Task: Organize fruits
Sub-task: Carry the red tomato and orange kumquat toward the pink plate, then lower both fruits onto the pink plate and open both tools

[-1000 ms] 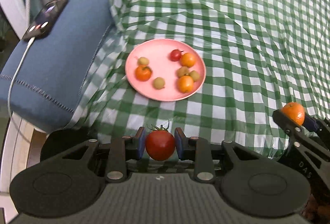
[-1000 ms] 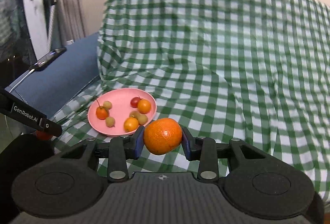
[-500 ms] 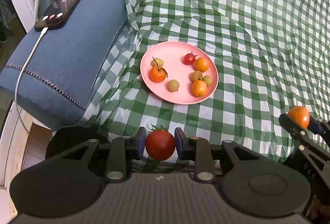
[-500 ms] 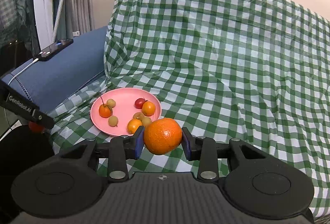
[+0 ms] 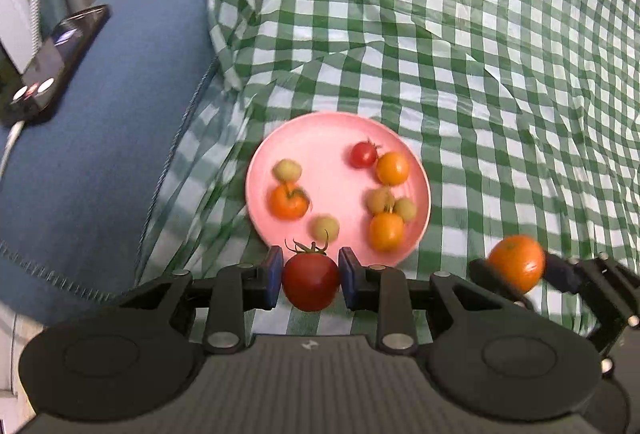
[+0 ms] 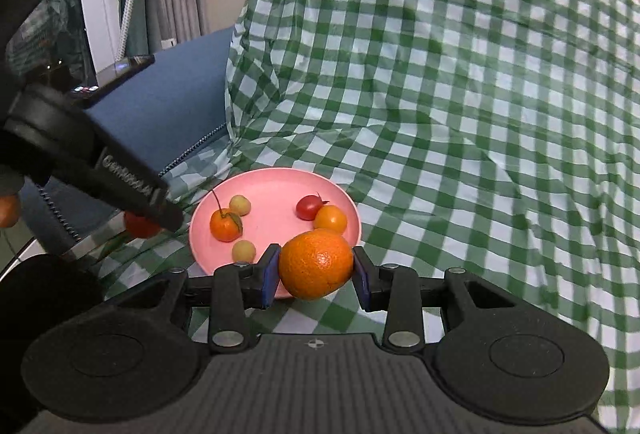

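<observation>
The pink plate (image 5: 338, 130) lies on the green checked cloth (image 5: 460, 54). It holds eight small fruits: a red cherry tomato (image 5: 363, 154) at its far side, an orange tomato (image 5: 393, 168) touching that one, two pale green fruits (image 5: 380, 200) side by side toward the plate's right edge, an orange fruit (image 5: 386, 231) just in front of them, a stemmed orange tomato (image 5: 289, 200) on the plate's left half, one pale fruit behind it and one (image 5: 325, 228) at the near rim.

The cloth is wrinkled and drapes over a raised, soft surface behind the plate. Left of the plate a blue cushion (image 5: 100, 138) carries a phone (image 5: 52, 62) with a white cable attached. Curtains and a plain wall stand beyond.

The left gripper (image 5: 311, 280) has its fingers closed on a red tomato (image 5: 311, 282), held just short of the plate's near rim. The right gripper (image 6: 316, 268) has its fingers closed on an orange (image 6: 316, 264), at the plate's near right rim.

Compared with the frame one second earlier, both grippers are nearer the plate, and the plate appears larger and lower in each view. The grip on each fruit is unchanged.
</observation>
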Motion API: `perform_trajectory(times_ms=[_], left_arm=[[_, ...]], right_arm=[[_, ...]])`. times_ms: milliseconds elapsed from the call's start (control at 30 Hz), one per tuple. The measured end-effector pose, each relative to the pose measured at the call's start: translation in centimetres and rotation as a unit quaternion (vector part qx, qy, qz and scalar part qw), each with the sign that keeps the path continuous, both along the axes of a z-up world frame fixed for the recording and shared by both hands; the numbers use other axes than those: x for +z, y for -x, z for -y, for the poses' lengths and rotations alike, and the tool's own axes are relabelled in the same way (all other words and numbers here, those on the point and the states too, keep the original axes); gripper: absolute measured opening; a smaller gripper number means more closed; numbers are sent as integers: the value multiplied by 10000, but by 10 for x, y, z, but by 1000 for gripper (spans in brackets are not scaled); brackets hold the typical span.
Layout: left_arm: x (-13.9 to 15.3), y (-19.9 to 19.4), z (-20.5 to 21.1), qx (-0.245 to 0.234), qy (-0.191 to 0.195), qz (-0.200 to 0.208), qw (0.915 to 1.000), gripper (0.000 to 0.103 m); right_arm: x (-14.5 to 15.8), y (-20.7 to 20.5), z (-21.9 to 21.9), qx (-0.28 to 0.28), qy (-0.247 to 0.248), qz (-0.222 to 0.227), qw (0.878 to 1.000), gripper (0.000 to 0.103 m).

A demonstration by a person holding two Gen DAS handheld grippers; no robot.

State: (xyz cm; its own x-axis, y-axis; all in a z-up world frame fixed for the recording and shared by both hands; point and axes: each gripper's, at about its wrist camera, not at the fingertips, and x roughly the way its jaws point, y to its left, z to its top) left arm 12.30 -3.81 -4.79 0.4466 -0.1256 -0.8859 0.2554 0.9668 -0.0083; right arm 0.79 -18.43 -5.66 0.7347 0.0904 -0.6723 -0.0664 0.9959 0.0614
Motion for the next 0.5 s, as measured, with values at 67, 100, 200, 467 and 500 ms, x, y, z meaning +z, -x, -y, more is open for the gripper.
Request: perform_trajectory(times_ms=[67,100,200,467,500], left_arm=[[-5,-15,5,-25,-38,-13,10000,33],[-8,-23,8,-46,-61,-12,10000,33],[-17,-44,13,-81,-121,-20,9999,33],[-43,-86,23,-204,-322,-76,9992,33],[-48,-90,24,-215,-344,-87,9991,33]], right_arm=[[-7,-14,-2,16,-4,-54,10000,39],[-10,-22,-3,36,-8,-79,10000,39],[-20,-40,-6,94,-7,-154,9998,39],[-46,-78,-17,293,-12,-349,9990,39],[-50,-82,-18,299,-24,-377,9988,39]])
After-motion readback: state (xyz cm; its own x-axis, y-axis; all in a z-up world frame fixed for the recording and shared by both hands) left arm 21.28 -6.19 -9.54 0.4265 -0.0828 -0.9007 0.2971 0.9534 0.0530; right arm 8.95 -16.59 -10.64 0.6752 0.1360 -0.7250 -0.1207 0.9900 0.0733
